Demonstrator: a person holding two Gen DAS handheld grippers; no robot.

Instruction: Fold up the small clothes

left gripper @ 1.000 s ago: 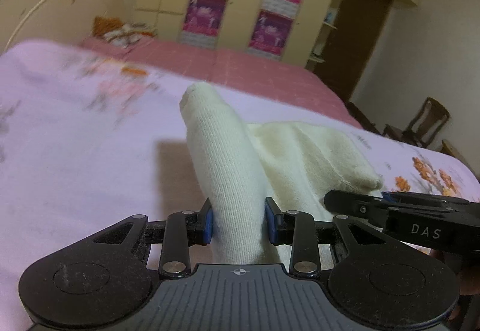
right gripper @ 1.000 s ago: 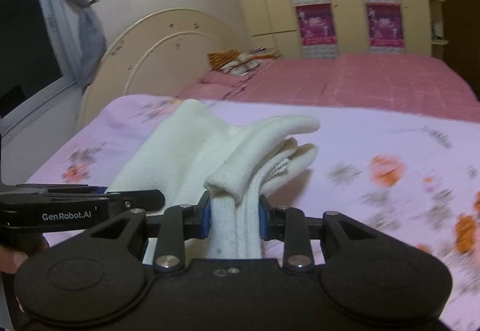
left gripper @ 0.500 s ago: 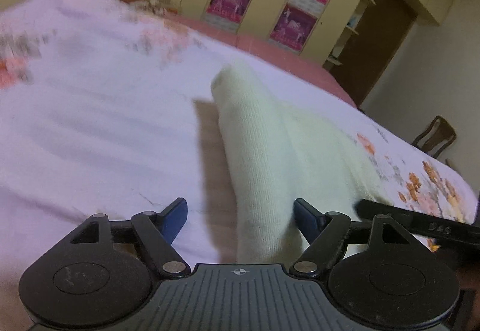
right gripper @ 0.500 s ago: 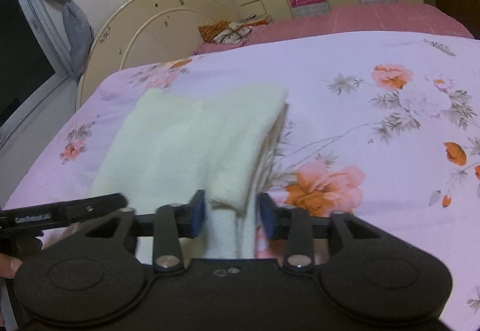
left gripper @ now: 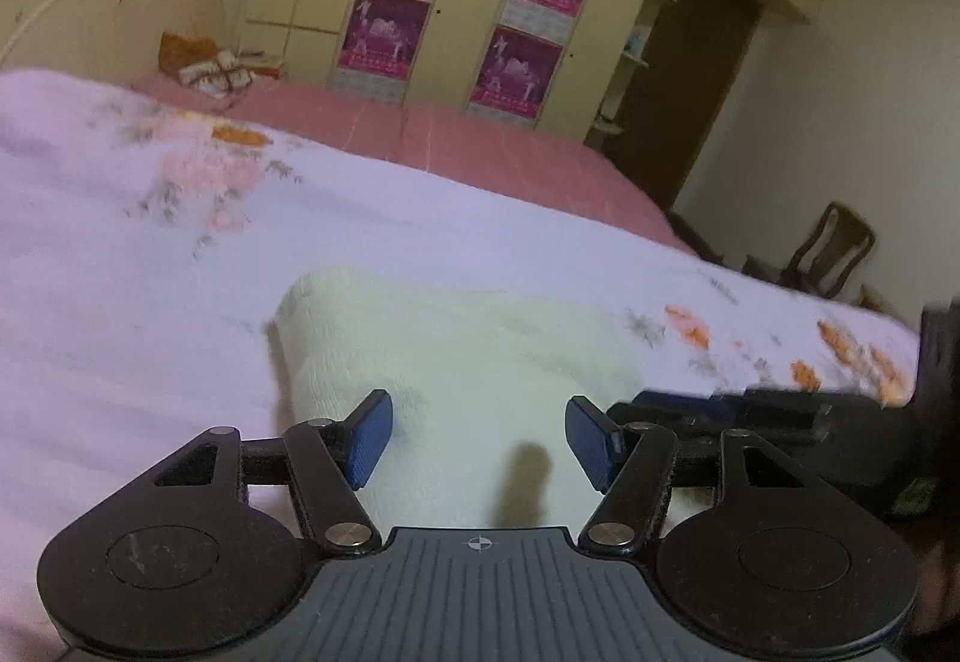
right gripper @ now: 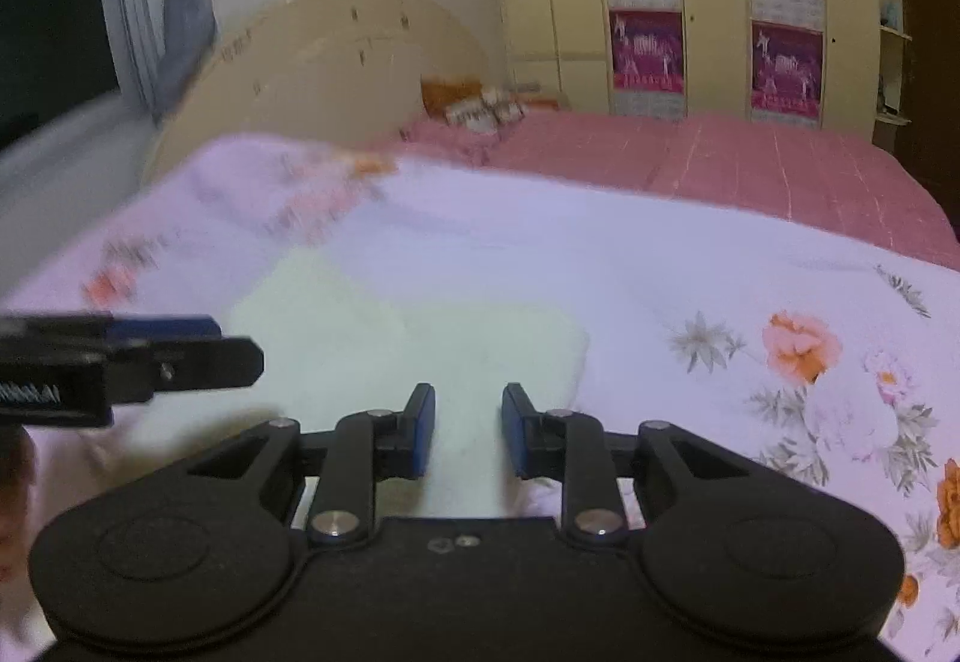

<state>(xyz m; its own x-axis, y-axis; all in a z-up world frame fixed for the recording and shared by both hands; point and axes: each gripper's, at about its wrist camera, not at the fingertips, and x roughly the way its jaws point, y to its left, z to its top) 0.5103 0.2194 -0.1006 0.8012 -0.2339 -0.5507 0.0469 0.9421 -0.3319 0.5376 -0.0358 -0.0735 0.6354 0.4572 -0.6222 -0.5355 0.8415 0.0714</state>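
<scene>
A cream knitted garment [left gripper: 456, 350] lies folded flat on the lilac floral bedsheet [left gripper: 150, 314]. My left gripper [left gripper: 480, 431] hovers low over its near edge; the blue pads stand apart and are closing, with nothing pinched between them. In the right wrist view the same garment [right gripper: 372, 338] lies in front of my right gripper [right gripper: 468, 425], whose jaws are closing with a gap still showing; the cloth lies under them, not pressed. Each gripper shows in the other's view: the right gripper [left gripper: 690, 413] from the side, and the left gripper [right gripper: 180, 347] at the left edge.
The flowered sheet [right gripper: 780, 362] spreads wide to the right. A pink blanket [right gripper: 750, 164] covers the far part of the bed, with pillows [right gripper: 474, 104] by the cream headboard [right gripper: 336, 56]. Wardrobe doors with posters [left gripper: 390, 26] stand behind. A wooden chair [left gripper: 834, 254] is beyond the bed's right side.
Both grippers let go of the garment they held up a second ago. It now lies flat and folded on the sheet, and both grippers have sunk and drawn back to its near edge.
</scene>
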